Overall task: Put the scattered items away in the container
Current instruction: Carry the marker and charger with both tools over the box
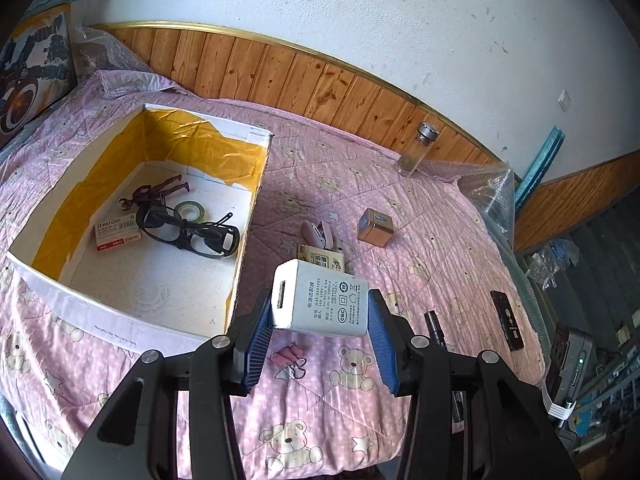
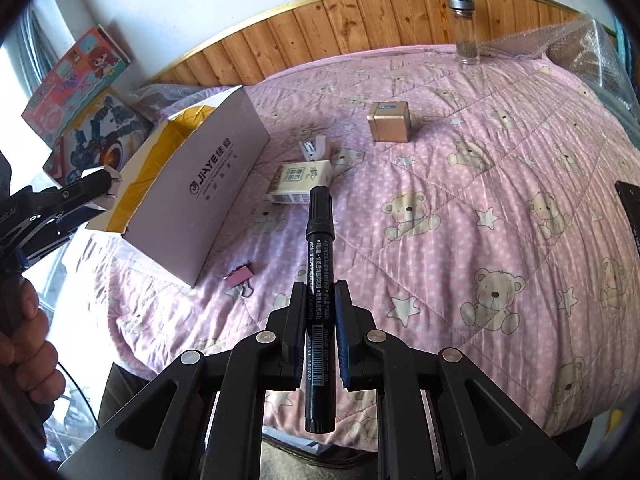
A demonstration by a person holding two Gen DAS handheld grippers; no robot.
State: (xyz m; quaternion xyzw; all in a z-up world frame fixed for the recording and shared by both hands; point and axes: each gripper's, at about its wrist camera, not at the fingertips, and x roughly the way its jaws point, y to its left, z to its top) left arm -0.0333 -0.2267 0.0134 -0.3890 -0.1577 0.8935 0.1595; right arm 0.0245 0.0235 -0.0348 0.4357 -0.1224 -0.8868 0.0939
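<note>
My left gripper is shut on a white USB charger, held above the pink bedcover just right of the box's near corner. The open white box with yellow lining holds black glasses, a tape roll, a staples box and a dark figure. My right gripper is shut on a black marker that points toward the tissue pack. In the right wrist view the left gripper hangs by the near end of the box.
On the bedcover lie a pink binder clip, a staple remover, a gold cube box and a black flat device. A glass bottle stands by the wooden headboard. Bubble wrap covers the right corner. A hand shows at far left.
</note>
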